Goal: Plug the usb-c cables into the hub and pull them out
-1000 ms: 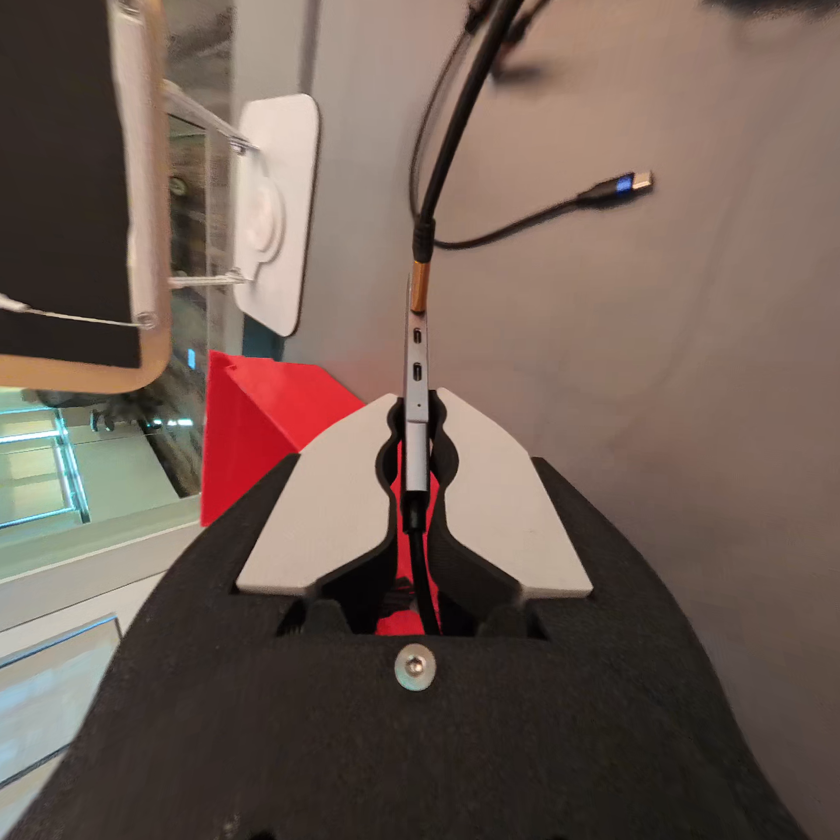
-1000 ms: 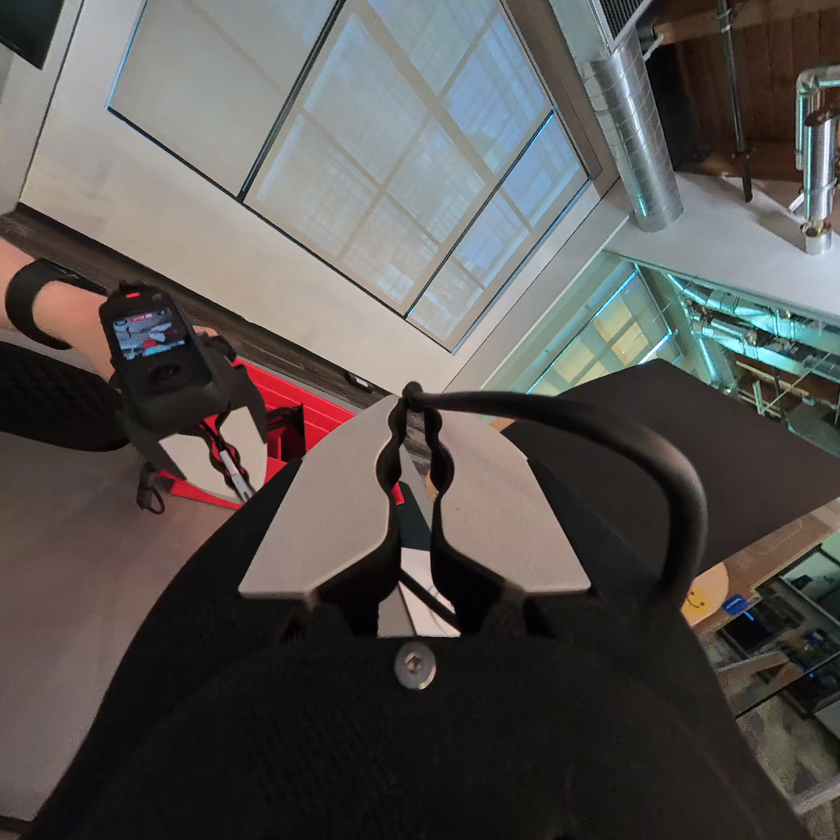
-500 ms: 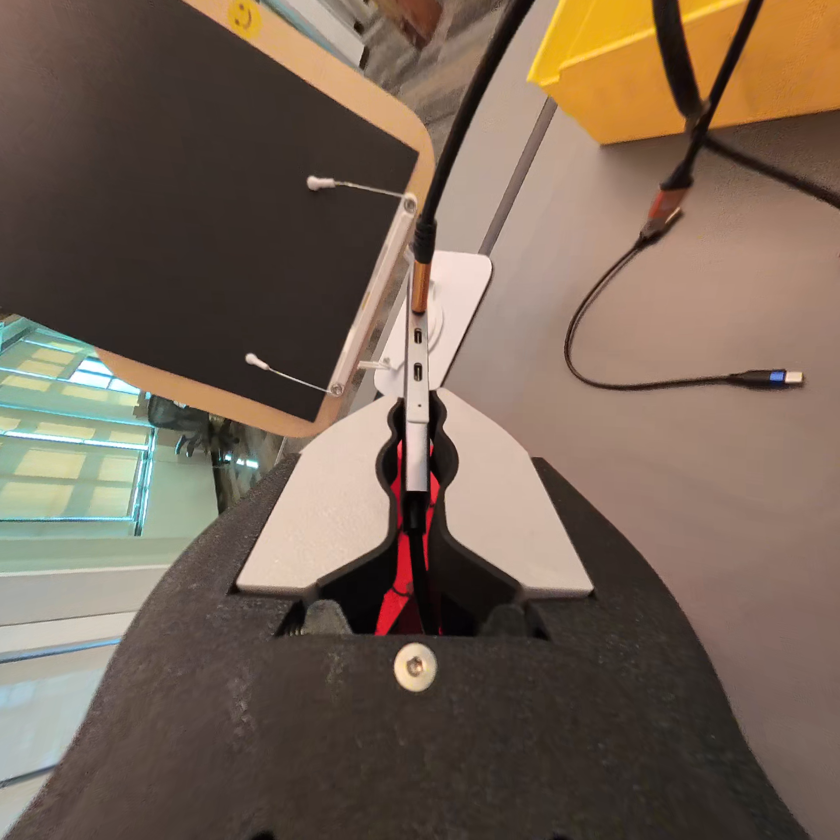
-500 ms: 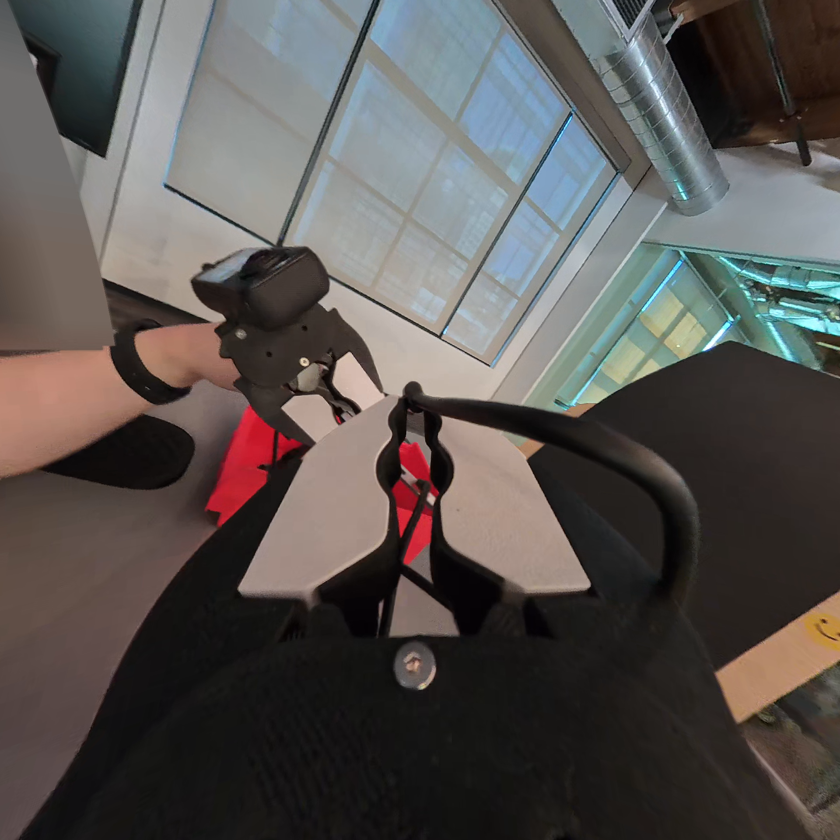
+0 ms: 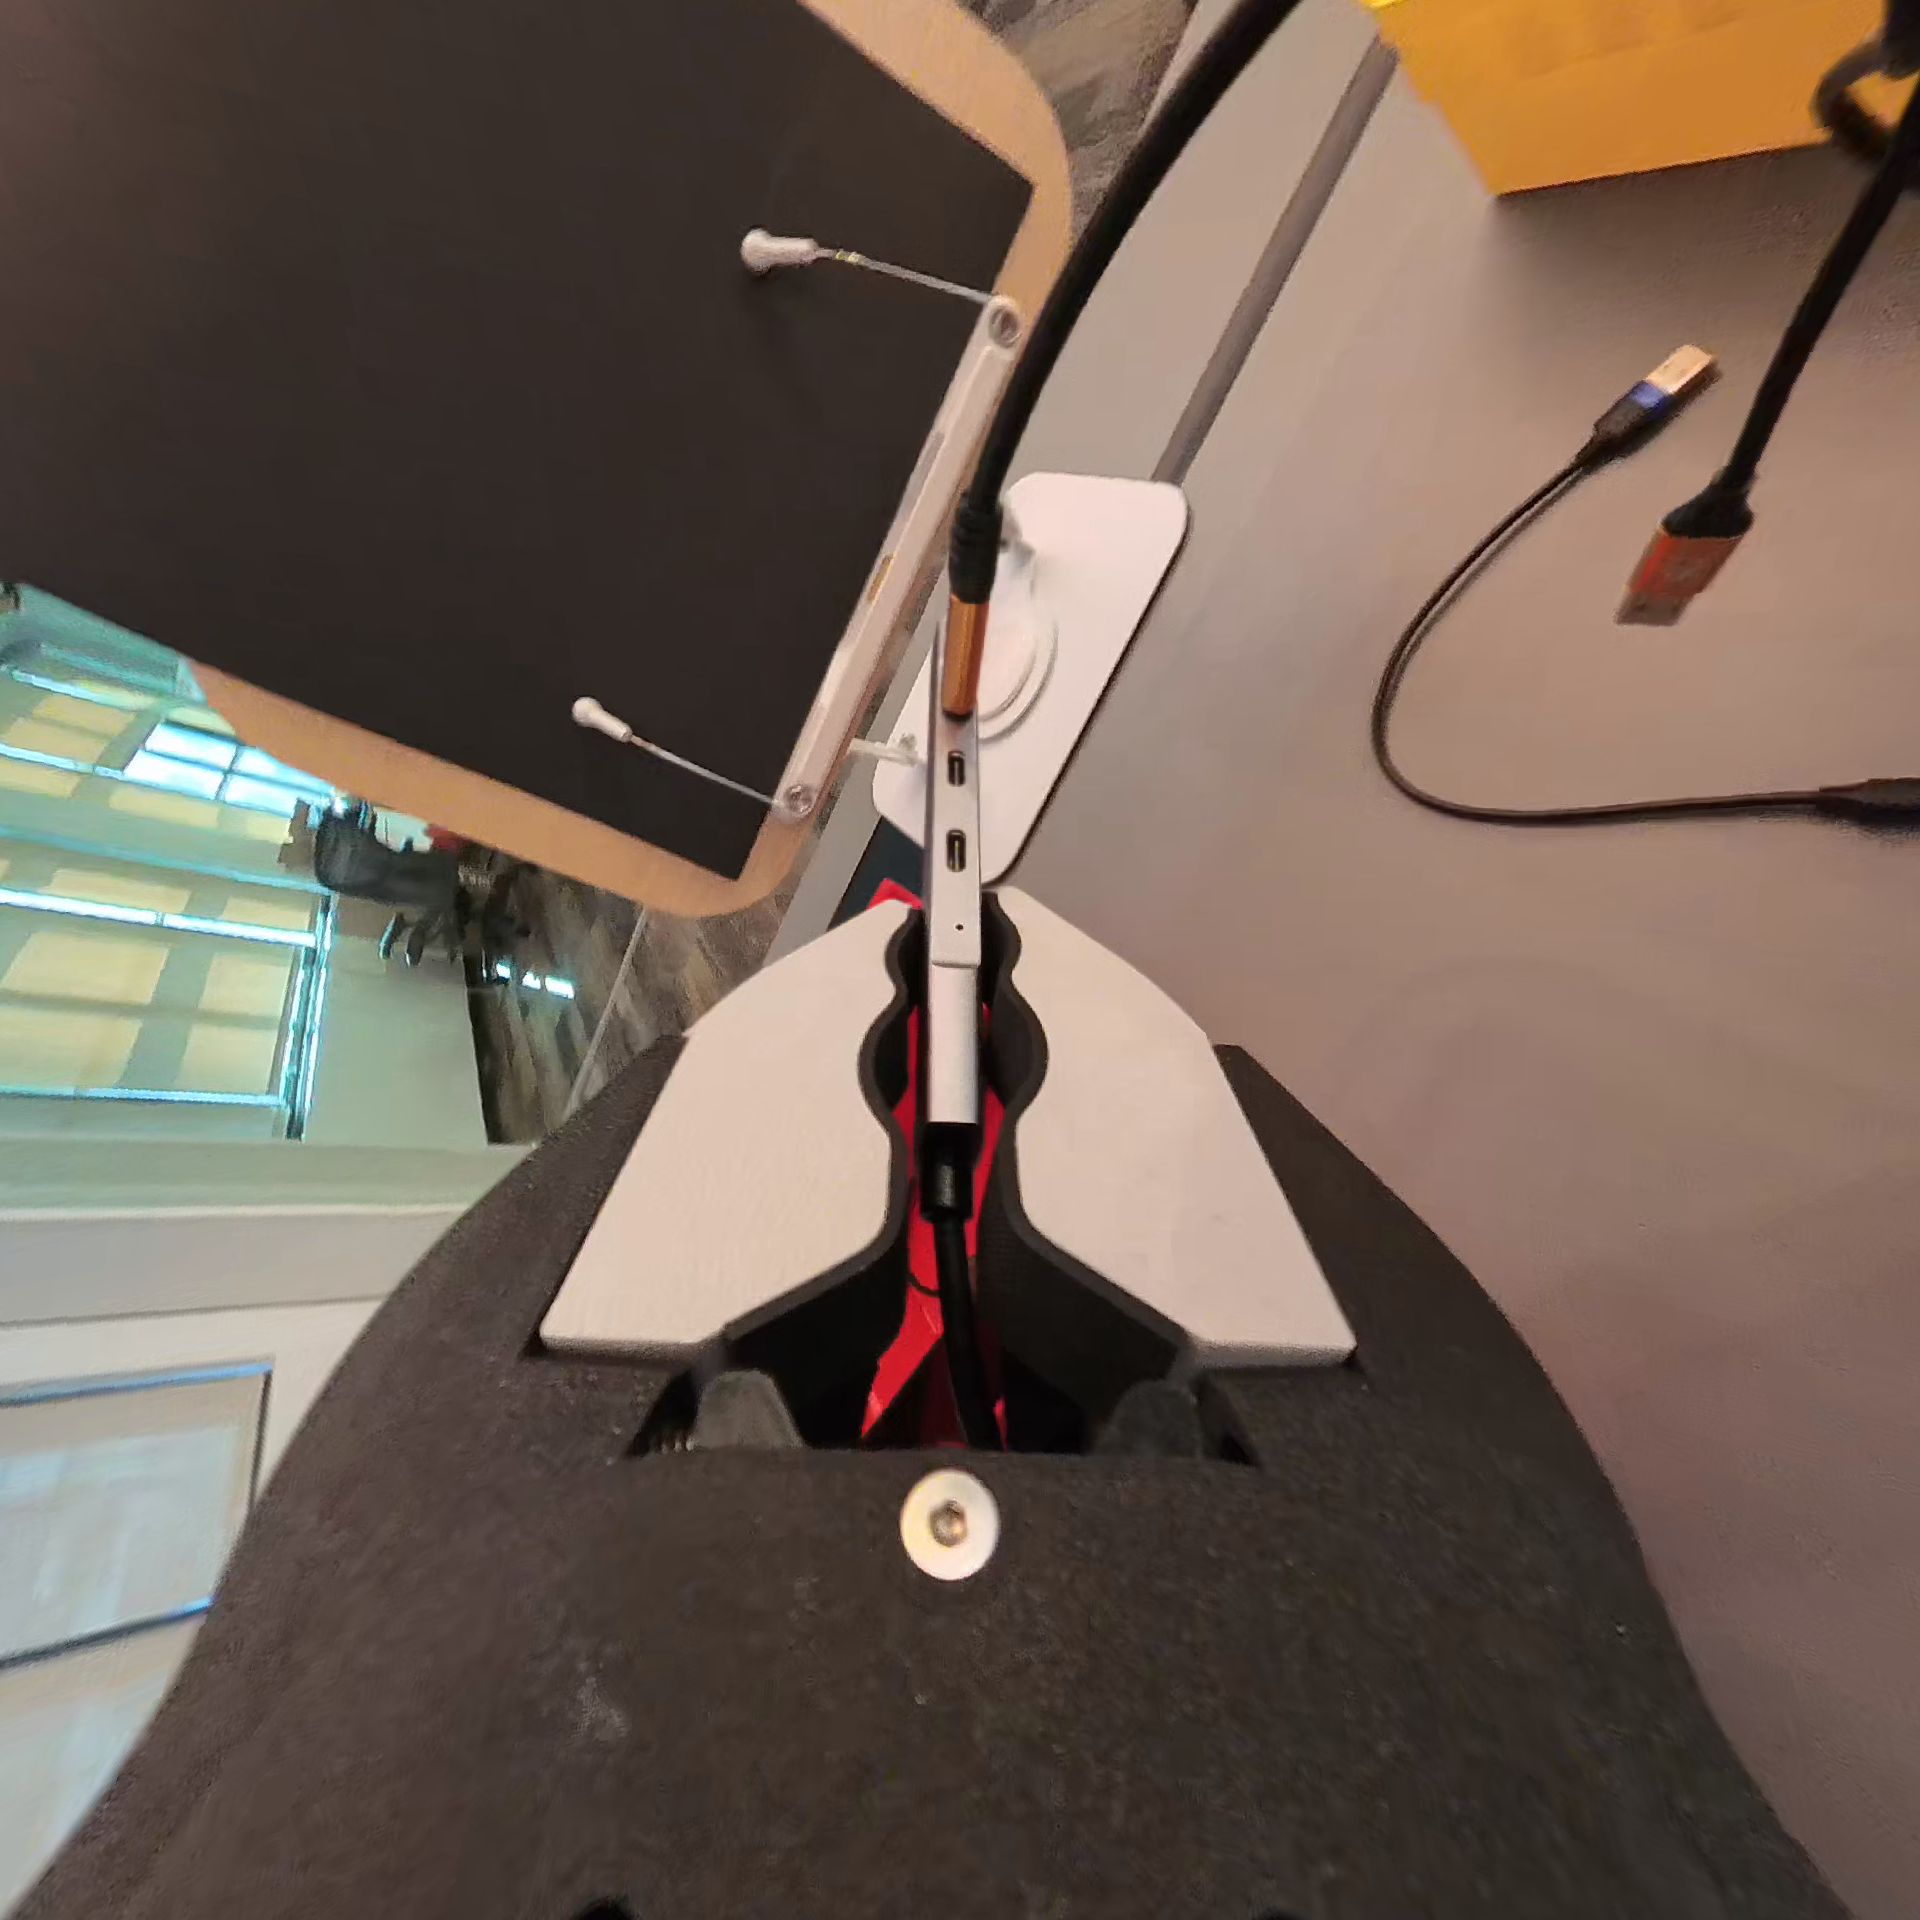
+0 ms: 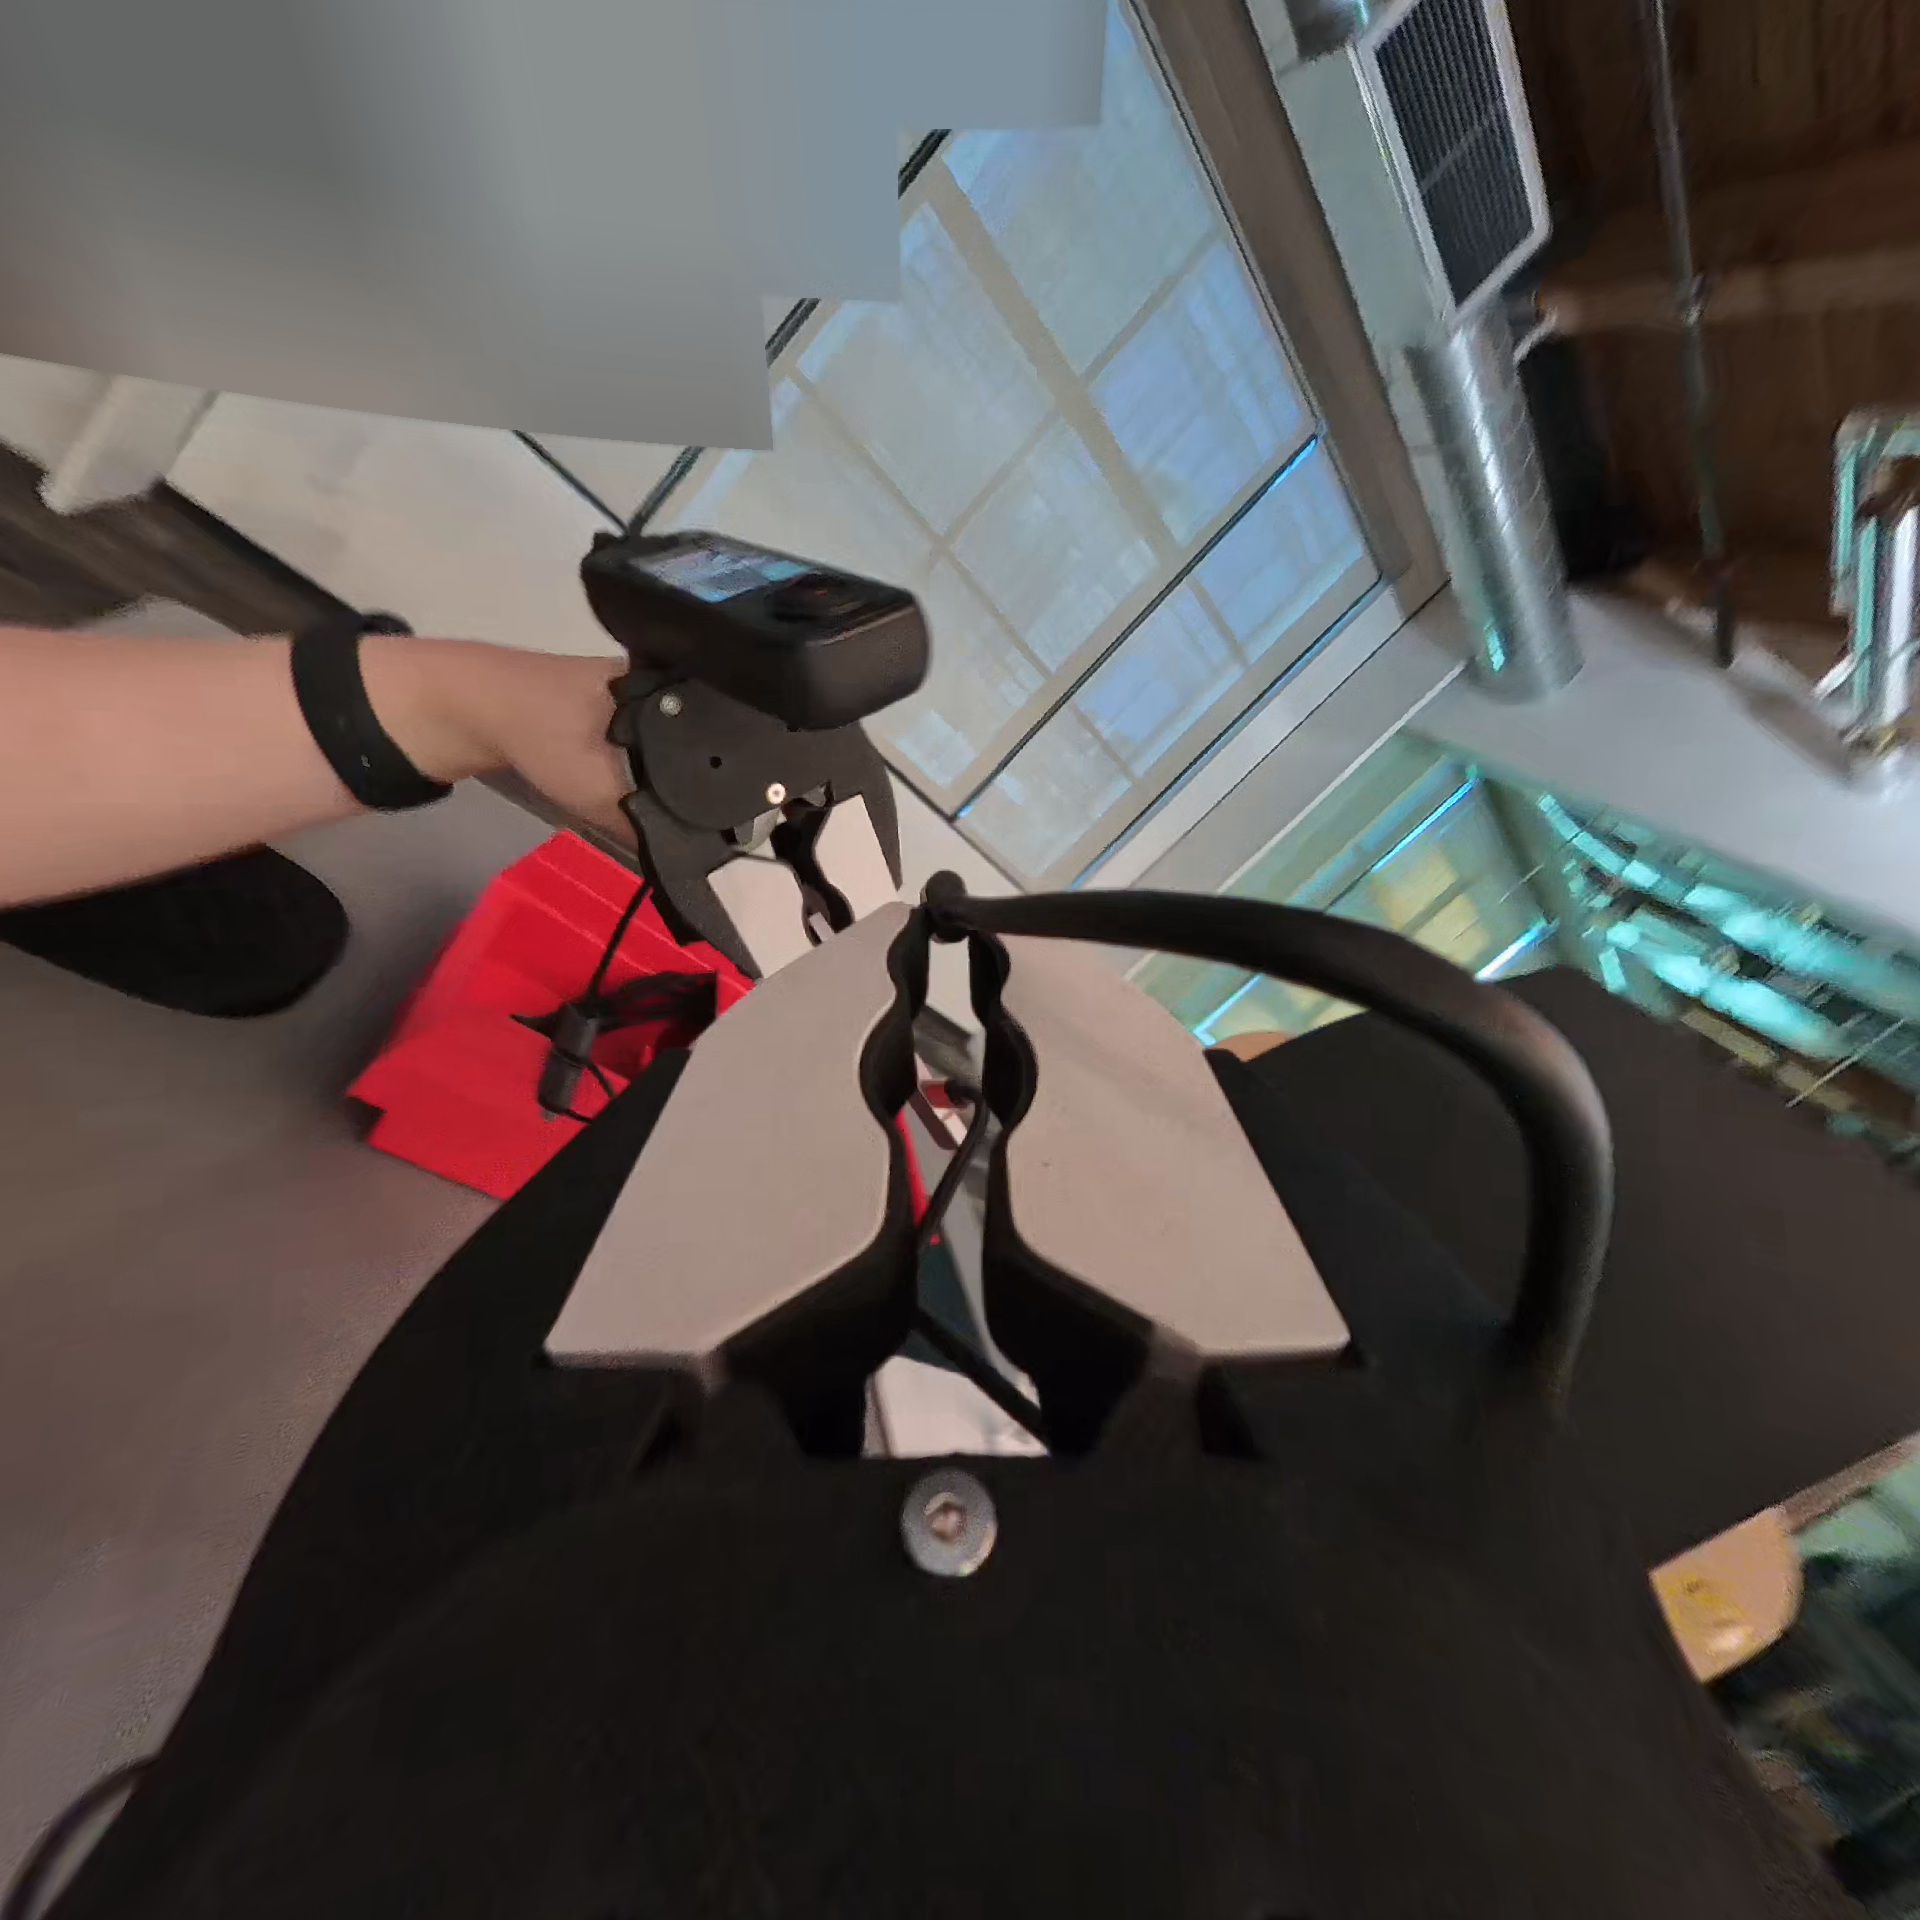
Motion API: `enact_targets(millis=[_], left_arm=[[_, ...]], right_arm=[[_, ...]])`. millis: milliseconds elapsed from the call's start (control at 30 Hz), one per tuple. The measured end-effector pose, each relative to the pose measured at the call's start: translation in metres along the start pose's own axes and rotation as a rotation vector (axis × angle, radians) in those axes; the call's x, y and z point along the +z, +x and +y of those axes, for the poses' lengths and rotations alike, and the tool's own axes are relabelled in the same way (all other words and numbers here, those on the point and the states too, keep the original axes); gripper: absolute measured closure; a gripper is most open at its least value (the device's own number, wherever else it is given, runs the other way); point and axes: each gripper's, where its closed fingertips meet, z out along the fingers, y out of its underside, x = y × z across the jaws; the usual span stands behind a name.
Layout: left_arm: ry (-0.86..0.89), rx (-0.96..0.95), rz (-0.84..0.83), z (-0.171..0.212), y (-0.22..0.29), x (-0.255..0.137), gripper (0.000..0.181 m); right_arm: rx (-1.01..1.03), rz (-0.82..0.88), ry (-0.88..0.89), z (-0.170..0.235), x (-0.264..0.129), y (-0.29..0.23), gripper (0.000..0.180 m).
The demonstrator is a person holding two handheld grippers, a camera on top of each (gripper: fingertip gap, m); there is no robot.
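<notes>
The left hand-held gripper [image 5: 956, 935] is clamped on the slim silver hub [image 5: 954, 883], holding it edge-on so its side ports face the camera. A gold-shelled USB-C plug [image 5: 962, 655] on a thick black cable [image 5: 1091, 249] sits in the port farthest from the jaws; the two ports nearer the jaws are empty. The right hand-held gripper [image 6: 948, 925] is closed on that thick cable [image 6: 1351, 956], which arches away to its right.

Against a second ago, the hub has swung round: the worktop [image 5: 1558, 1039] behind the hub then showed only the thin cable with the blue-banded plug [image 5: 1652, 395], and now a red-orange plug [image 5: 1688, 561] on another thick lead lies beside it, both well apart from the hub. The gold plug has kept its seat in the hub throughout, and in the right wrist view the left gripper has come closer. I judge one insertion is done, and that the pair are squaring up either to pull this cable out or to turn to the loose plugs.
</notes>
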Motion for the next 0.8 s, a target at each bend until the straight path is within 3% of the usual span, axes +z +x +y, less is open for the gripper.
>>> enact_targets(millis=[100,233,533,633,800], left_arm=[[0.012,-0.067,0.004,0.002,-0.006,-0.004,0.172],[-0.002,-0.089,0.064,0.004,0.003,-0.002,0.172],[0.022,-0.224,0.192,-0.001,0.017,0.005,0.172],[-0.011,-0.221,0.213,0.004,0.021,0.007,0.172],[-0.016,-0.213,0.376,0.001,0.051,0.013,0.172]], right_arm=[[-0.169,0.001,-0.052,0.000,0.006,-0.012,0.171],[-0.157,-0.056,-0.069,0.004,0.012,-0.024,0.171],[0.049,-0.093,-0.122,0.030,0.014,-0.019,0.171],[0.194,-0.207,-0.171,0.042,0.015,-0.031,0.171],[0.269,-0.226,-0.267,0.066,0.019,-0.036,0.172]])
